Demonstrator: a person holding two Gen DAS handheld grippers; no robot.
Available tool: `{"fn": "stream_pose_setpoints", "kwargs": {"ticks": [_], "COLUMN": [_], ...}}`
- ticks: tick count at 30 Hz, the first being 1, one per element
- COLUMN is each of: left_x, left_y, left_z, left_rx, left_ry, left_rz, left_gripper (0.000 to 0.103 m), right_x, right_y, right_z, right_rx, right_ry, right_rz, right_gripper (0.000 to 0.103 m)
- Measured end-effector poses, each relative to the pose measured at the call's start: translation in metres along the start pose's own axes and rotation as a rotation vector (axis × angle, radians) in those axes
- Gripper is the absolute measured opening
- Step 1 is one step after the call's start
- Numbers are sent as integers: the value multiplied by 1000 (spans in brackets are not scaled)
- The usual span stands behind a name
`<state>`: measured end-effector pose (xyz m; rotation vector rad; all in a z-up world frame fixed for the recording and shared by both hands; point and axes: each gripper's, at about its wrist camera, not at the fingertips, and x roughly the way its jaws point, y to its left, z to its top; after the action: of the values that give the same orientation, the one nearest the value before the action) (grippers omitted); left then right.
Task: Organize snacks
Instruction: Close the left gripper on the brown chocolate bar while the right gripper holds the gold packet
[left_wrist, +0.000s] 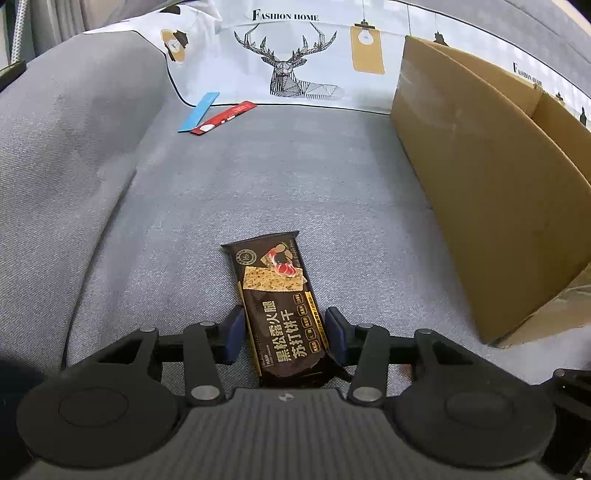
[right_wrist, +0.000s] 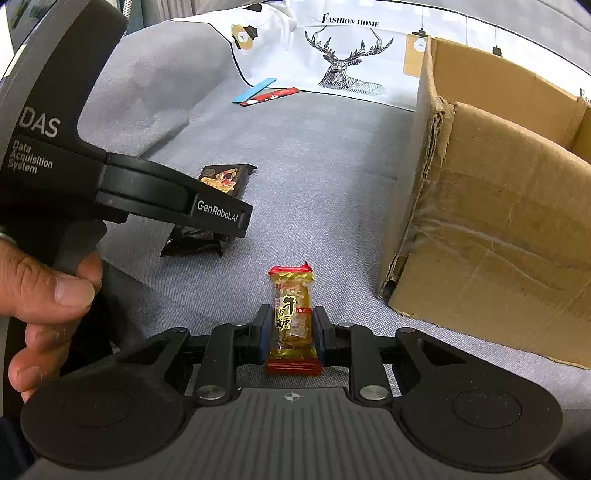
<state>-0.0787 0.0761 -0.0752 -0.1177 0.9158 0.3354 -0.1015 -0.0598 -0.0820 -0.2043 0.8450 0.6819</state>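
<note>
Right wrist: right gripper (right_wrist: 291, 325) clamps candy (right_wrist: 292, 317); left gripper (left_wrist: 284, 332) pinches cracker packet (left_wrist: 277, 295).

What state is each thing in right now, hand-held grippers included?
Left hand-held gripper: pads around the cracker packet, contact unclear.
Cracker packet: sealed, flat on the sofa.
Right hand-held gripper: shut on the candy.
Candy: wrapped, gripped.
Cardboard box: open-topped.
Two sachets: lying overlapped.

Left gripper (left_wrist: 285, 334) half-closed, right gripper (right_wrist: 291, 326) clamped, both angled downward.
</note>
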Motion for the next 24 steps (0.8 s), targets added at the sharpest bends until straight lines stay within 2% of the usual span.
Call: {"fn": "stream_pose_setpoints", "kwargs": {"ticks": [9,24], "left_x": [-4,-16], "left_y": [1,3], "left_z": [0,-3], "left_rx": [-19,-36], "left_ry": [-3,-37], "left_rz": [-16,-48], "left_gripper": [43,43], "right_x": [-3,-18], "right_y": [-1,-1], "right_z": [0,-4], "right_rx": [8,29], "right_ry": [-10,-67], "right_rz": [-2,-15], "right_gripper": [23,21]}}
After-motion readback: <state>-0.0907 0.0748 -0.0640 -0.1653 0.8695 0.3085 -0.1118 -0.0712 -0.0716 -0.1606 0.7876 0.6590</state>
